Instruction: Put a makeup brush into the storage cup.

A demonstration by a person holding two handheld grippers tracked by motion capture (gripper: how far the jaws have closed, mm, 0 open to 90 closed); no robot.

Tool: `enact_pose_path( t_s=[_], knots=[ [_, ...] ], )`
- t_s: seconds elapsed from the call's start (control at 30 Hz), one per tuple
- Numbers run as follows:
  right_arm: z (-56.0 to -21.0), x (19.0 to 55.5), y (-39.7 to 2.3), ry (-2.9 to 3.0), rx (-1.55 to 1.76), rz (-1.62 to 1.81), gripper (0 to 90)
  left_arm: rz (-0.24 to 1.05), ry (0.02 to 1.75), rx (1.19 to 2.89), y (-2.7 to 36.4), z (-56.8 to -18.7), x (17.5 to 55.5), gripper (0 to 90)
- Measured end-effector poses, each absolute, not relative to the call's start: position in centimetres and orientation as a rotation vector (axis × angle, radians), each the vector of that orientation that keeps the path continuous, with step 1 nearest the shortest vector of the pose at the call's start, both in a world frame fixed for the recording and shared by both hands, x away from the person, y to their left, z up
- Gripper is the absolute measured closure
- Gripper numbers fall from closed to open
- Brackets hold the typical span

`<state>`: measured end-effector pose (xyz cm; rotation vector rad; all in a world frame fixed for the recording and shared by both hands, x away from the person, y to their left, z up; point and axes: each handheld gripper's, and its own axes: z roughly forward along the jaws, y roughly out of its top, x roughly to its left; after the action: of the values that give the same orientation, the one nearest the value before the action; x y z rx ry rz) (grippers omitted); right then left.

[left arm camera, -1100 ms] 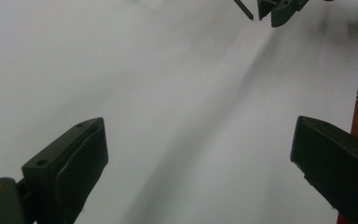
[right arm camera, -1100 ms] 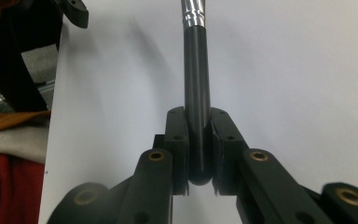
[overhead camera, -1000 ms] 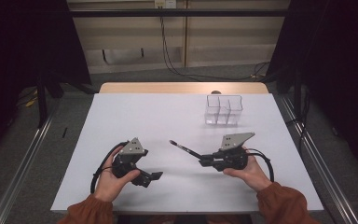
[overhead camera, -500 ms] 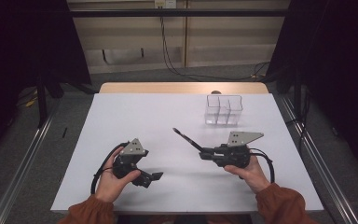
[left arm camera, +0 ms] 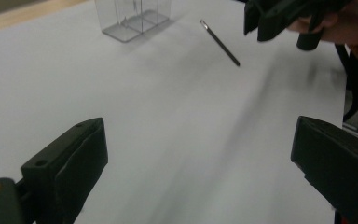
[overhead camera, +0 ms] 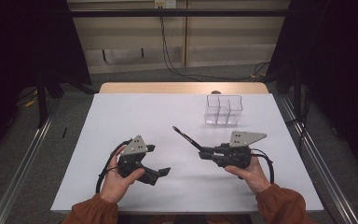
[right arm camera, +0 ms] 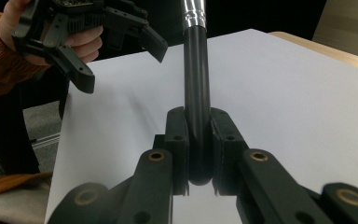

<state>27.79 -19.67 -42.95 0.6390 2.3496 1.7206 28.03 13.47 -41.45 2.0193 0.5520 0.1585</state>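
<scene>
While the left gripper (overhead camera: 154, 161) waits with jaws spread wide and empty over the white table (overhead camera: 121, 116), the right gripper (overhead camera: 204, 153) clamps a slim black pen (overhead camera: 187, 137) aloft; the clear plastic divided box (overhead camera: 223, 110) beyond looks unfilled, so delivery remains.

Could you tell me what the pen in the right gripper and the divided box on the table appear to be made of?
The pen looks like black, semi-gloss plastic or coated metal, with a shiny silver metal-looking band. The divided box seems to be clear rigid plastic, perhaps acrylic: the table shows through its walls.
</scene>
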Motion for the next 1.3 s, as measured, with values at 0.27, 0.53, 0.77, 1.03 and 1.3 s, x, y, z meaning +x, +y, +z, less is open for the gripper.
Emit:
enact_pose_path(
  t_s=[0.27, 0.53, 0.77, 1.03, 1.3],
  knots=[
    [-43.1, 27.6, -19.5, 2.37, 0.616, 1.724, 80.2, 0.135, 0.54, 1.931, 13.0, -41.3, 28.1, 4.5],
    [-43.1, 27.6, -19.2, 2.374, 0.599, 1.729, 80.1, 0.114, 0.498, 1.88, 11.3, -41.2, 28.2, 5.6],
    [-43.2, 27.6, -19.2, 2.382, 0.599, 1.733, 80.2, 0.118, 0.449, 1.857, 9.3, -41.2, 28.8, 5.5],
    [-43.4, 27.5, -19.1, 2.392, 0.596, 1.73, 80.1, 0.128, 0.419, 1.828, 8.8, -41.1, 28.7, 3.9],
    [-43.5, 27.4, -18.8, 2.403, 0.586, 1.727, 80.1, 0.108, 0.41, 1.807, 8.5, -41.6, 28.9, 3.1]
  ],
)
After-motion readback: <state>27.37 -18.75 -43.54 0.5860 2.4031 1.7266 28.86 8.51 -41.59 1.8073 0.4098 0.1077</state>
